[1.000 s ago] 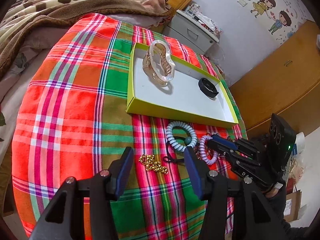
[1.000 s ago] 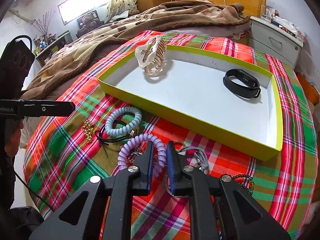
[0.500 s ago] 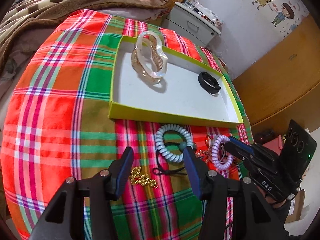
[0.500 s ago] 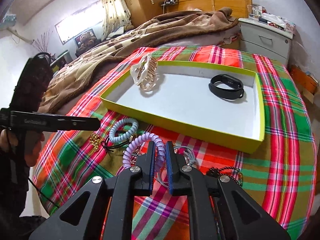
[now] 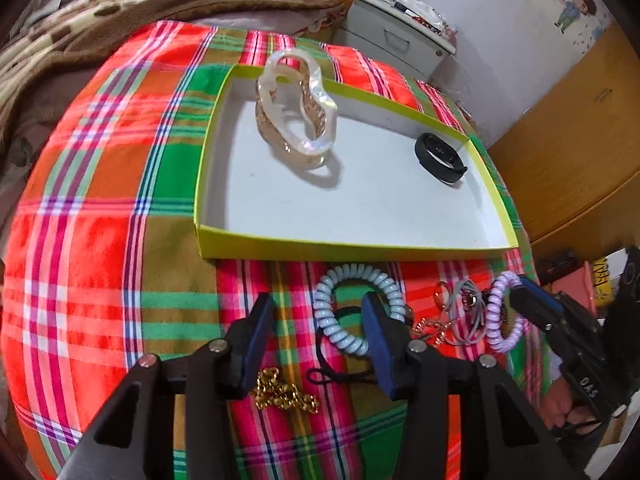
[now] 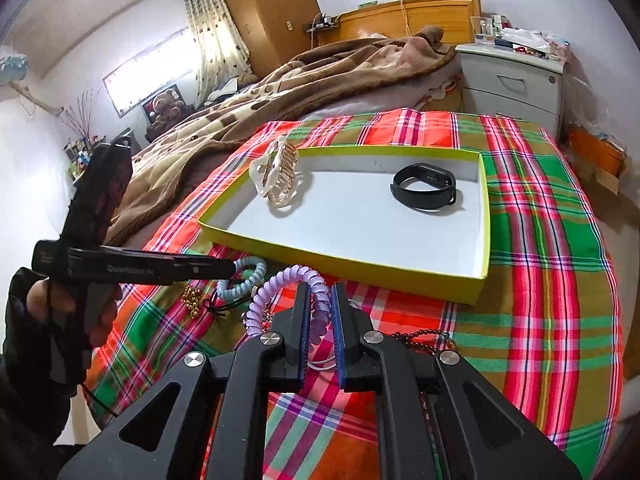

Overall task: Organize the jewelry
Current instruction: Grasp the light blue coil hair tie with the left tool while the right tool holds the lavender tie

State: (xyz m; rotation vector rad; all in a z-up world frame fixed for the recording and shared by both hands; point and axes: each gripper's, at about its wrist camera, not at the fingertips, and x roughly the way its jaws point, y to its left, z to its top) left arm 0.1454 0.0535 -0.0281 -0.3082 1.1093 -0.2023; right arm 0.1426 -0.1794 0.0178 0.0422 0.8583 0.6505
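A yellow-green tray (image 5: 352, 246) (image 6: 360, 270) lies on the plaid cloth and holds a pearly hair claw (image 5: 296, 112) (image 6: 276, 176) and a black wristband (image 5: 440, 156) (image 6: 426, 188). My right gripper (image 6: 319, 316) is shut on a lilac spiral hair tie (image 6: 280, 284) (image 5: 500, 312), lifted off the cloth just in front of the tray. My left gripper (image 5: 316, 340) is open and empty above a pale blue spiral hair tie (image 5: 352, 304) (image 6: 246, 276), a black cord (image 5: 340, 376) and a gold chain (image 5: 284, 394).
More small jewelry and grey ties (image 5: 456, 316) lie on the cloth near the tray's front right; a dark bead chain (image 6: 424, 338) lies by my right gripper. A brown blanket (image 6: 280, 92) and a grey nightstand (image 6: 512, 80) stand behind the table.
My right gripper has risen with the lilac hair tie, lifting it off the cloth. My left gripper has moved forward over the blue tie, still open.
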